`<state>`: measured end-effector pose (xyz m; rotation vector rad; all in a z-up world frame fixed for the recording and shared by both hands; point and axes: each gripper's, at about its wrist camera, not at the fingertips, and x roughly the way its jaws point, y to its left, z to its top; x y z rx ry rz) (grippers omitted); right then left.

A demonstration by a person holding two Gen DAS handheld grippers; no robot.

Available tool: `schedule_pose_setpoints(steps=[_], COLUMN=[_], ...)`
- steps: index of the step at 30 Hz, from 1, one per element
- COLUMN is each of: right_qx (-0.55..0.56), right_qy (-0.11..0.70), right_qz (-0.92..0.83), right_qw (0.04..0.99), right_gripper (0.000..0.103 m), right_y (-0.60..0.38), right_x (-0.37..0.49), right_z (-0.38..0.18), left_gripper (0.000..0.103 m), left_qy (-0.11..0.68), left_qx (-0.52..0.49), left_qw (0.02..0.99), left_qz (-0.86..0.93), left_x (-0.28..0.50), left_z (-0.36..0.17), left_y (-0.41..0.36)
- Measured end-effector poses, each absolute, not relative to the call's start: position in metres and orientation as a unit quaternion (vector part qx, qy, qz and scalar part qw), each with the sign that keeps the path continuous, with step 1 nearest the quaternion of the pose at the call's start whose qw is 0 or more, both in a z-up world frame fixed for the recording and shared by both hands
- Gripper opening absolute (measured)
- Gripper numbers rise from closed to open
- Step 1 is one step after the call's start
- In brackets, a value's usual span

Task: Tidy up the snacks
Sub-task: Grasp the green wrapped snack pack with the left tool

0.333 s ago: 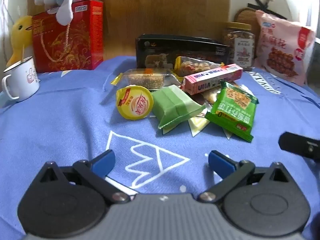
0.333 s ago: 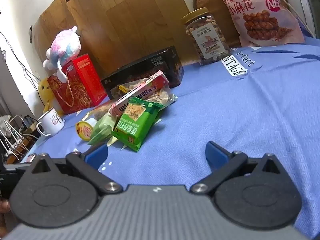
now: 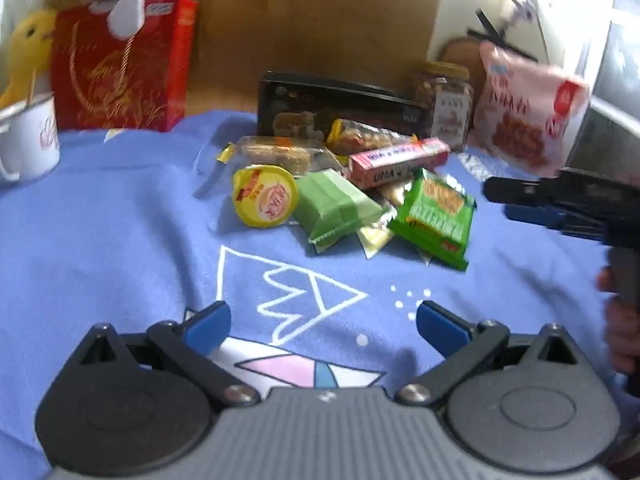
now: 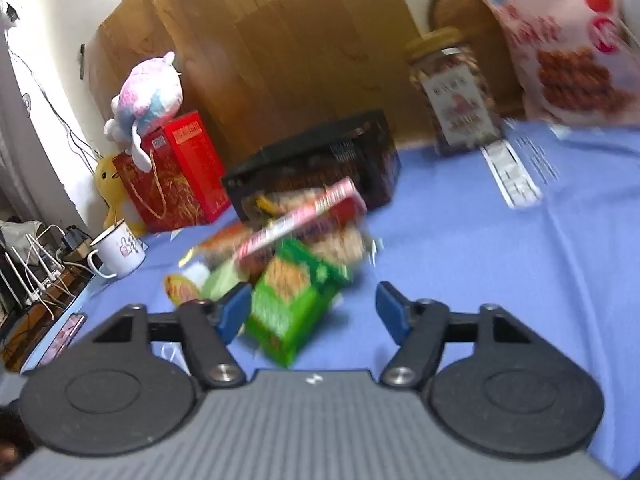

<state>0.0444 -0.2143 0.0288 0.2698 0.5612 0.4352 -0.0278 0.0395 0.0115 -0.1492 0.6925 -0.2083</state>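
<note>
I hold a two-finger claw in each hand over a blue cloth [image 3: 100, 240] printed with a white line drawing. My left claw [image 3: 323, 322] hangs low above the near part of the cloth, its blue fingers spread wide with nothing between them. My right claw [image 4: 311, 307] points slightly downward at the snack pile, its fingers parted at a middling width; the near end of a green cracker packet [image 4: 294, 300] sits in the gap beside the left finger, but motion blur keeps me from telling whether anything touches it. In the left view that packet [image 3: 434, 214] lies at the right edge of the pile, in the middle of the cloth. Beside it sit a pale green wrapped bar [image 3: 336, 204], a yellow-lidded round cup [image 3: 265, 195] tipped on its side, a long pink box [image 3: 398, 158] and clear packets of nutty bars behind. At the far edge stand a black box [image 3: 340, 102], a jar of nuts [image 3: 444, 100] and a pink bag of fried twists [image 3: 528, 120]. At the far left corner are a red gift box [image 3: 120, 68], topped by a plush toy [image 4: 150, 94], and a white mug [image 3: 28, 144].
</note>
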Motion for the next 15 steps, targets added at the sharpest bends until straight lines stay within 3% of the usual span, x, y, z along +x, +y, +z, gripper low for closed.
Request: schedule_pose_setpoints(steps=[6,9,13,15], right_qx=[0.115,0.142,0.151,0.093], right_qy=[0.315,0.345,0.376,0.363], right_qz=[0.236,0.252,0.317,0.338], right_qw=[0.912,0.893,0.858,0.864], right_gripper=[0.033,0.034,0.038,0.056], right_y=[-0.202,-0.204,-0.2,-0.195], right_x=[0.088,0.076,0.042,0.023], right_z=[0.026,0.021,0.018,0.022], left_gripper=[0.073,0.059,0.05,0.05], left_qy=[0.363,0.371,0.381,0.389], left_qx=[-0.154,-0.188,-0.23,-0.244], left_qw=[0.904,0.889,0.867,0.856], left_qz=[-0.163,-0.192,-0.224,-0.237], left_x=[-0.007,0.002,0.012,0.014], left_z=[0.013,0.014,0.011,0.008], left_y=[0.05,0.054,0.061,0.061])
